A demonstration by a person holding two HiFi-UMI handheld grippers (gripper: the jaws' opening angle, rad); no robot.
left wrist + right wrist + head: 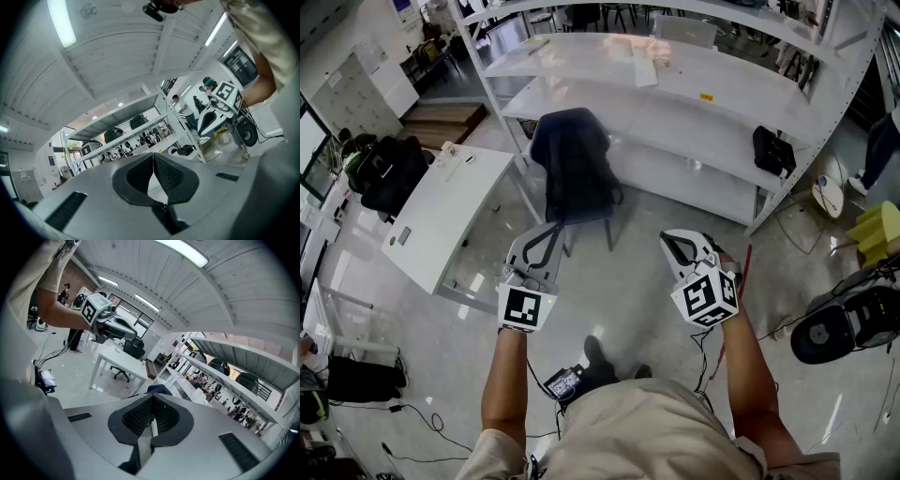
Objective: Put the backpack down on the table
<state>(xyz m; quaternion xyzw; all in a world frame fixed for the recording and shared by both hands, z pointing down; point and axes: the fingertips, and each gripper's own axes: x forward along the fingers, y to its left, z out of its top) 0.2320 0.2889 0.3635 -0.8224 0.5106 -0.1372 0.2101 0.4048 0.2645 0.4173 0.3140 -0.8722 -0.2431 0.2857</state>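
A dark blue backpack point(572, 169) stands upright on a chair in front of the white shelving, straight ahead of me. Its top shows just over the right jaws in the right gripper view point(159, 389). The white table point(441, 220) stands to its left. My left gripper point(539, 246) hangs over the floor short of the chair, its jaws shut with nothing between them point(153, 155). My right gripper point(682, 248) is level with it on the right, also shut and empty point(152, 398). Each gripper shows in the other's view.
A long white shelving rack point(675, 103) runs behind the chair, with a black bag point(773, 150) on its lower shelf. Another black bag point(389, 173) sits beyond the table at the left. A round black machine point(839, 328) and cables lie on the floor at the right.
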